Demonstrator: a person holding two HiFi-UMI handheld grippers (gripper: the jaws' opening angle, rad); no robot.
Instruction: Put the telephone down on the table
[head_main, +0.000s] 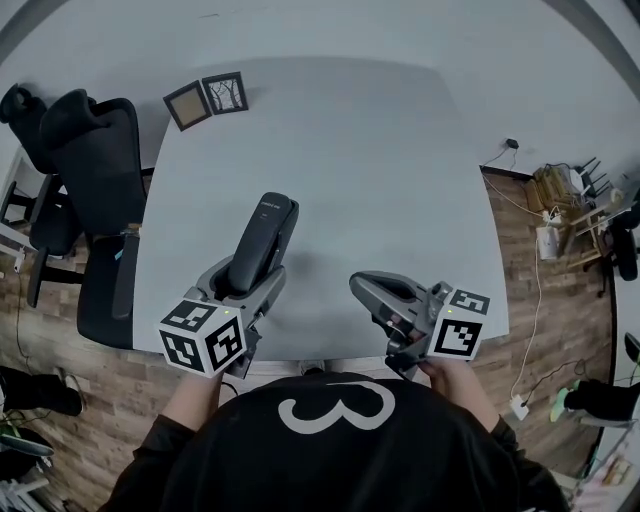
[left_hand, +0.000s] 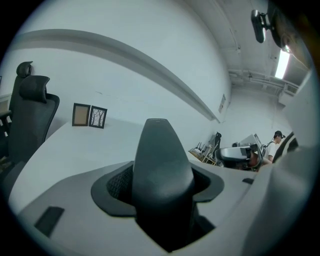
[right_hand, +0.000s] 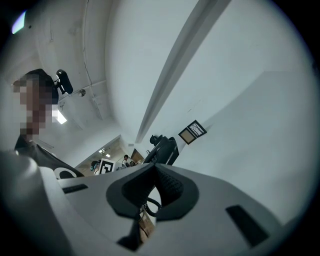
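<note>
Table: pale grey rectangular tabletop (head_main: 400, 150); two small dark picture frames (head_main: 208, 98) at its far left corner.
Telephone: dark grey plastic telephone handset (head_main: 265, 240) over the near left part, long axis pointing toward the far edge.
Left gripper (head_main: 245, 290): at the near edge, clamped on the handset's lower end.
Right gripper (head_main: 362, 287): near right corner, pointing left, jaws together, empty.

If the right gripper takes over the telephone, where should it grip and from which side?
Probably the free upper half of the telephone, sticking out past the left gripper clamped on its lower end. Bring the right gripper in from its right side, jaws opened across the narrow body.
</note>
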